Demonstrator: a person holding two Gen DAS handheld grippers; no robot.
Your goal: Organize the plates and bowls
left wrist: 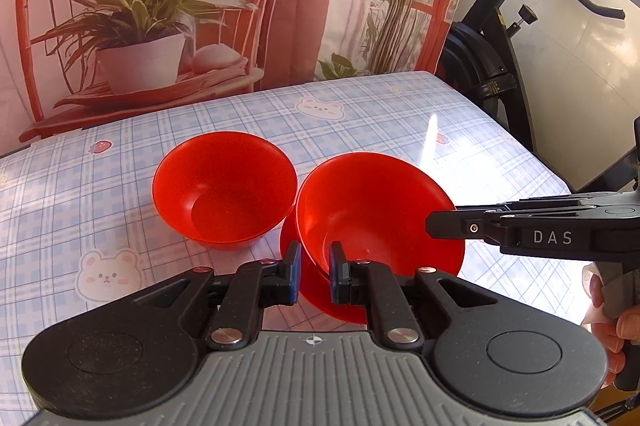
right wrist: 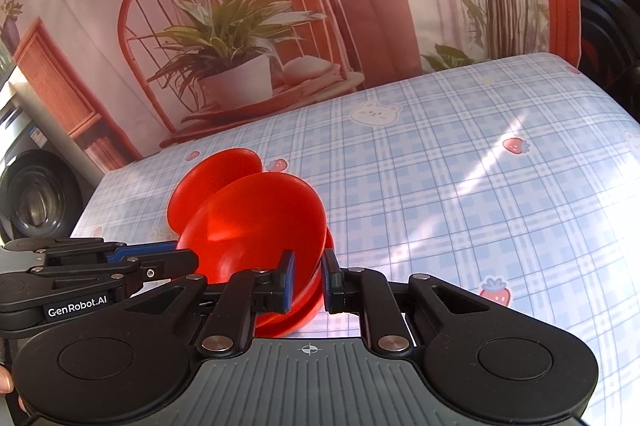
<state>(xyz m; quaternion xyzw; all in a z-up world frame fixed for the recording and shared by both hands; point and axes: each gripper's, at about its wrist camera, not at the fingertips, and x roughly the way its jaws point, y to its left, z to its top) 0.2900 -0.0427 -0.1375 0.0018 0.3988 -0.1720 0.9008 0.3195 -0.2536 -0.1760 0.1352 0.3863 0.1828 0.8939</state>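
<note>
Two red bowls are on the checked tablecloth. One red bowl (left wrist: pixel 224 186) stands alone to the left; it also shows in the right wrist view (right wrist: pixel 216 174). The nearer red bowl (left wrist: pixel 372 210) sits tilted over a red plate (left wrist: pixel 336 298). My left gripper (left wrist: pixel 315 274) is shut on this bowl's near rim. My right gripper (right wrist: pixel 308 282) is shut on the same bowl (right wrist: pixel 260 226) at its right rim, and shows in the left wrist view (left wrist: pixel 440 224). The red plate (right wrist: pixel 292 322) lies under the bowl.
The table (left wrist: pixel 120 186) has a blue checked cloth with bear and strawberry prints. A printed backdrop (left wrist: pixel 160 6) hangs behind it. An exercise bike (left wrist: pixel 500 66) stands off the table's right edge. A washing machine (right wrist: pixel 28 186) is at the far left.
</note>
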